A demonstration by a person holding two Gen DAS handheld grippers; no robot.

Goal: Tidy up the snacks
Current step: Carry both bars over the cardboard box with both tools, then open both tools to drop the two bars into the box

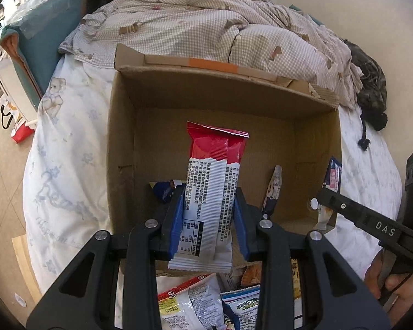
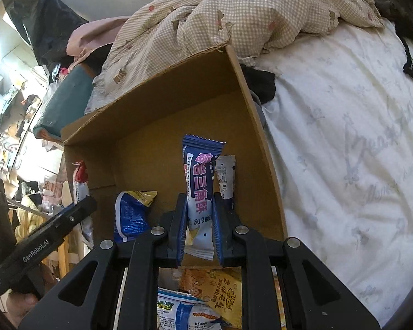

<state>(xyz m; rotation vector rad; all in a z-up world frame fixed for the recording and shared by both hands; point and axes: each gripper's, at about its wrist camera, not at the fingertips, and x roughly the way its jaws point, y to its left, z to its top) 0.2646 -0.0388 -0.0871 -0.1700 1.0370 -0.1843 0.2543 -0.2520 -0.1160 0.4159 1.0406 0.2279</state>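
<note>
loose snack packets (image 2: 195, 310) crowd below, perhaps against the box (image 1: 124, 148).

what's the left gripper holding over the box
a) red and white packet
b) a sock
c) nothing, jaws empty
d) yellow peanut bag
a: the left gripper is clamped on a red and white packet held over the open cardboard box.

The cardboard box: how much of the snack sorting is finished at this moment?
Done: a few packets already lie in the cardboard box. In hand: the left gripper holds a red-and-white packet and the right gripper a blue packet, both over the box. Left: loose snacks before the box.
</note>
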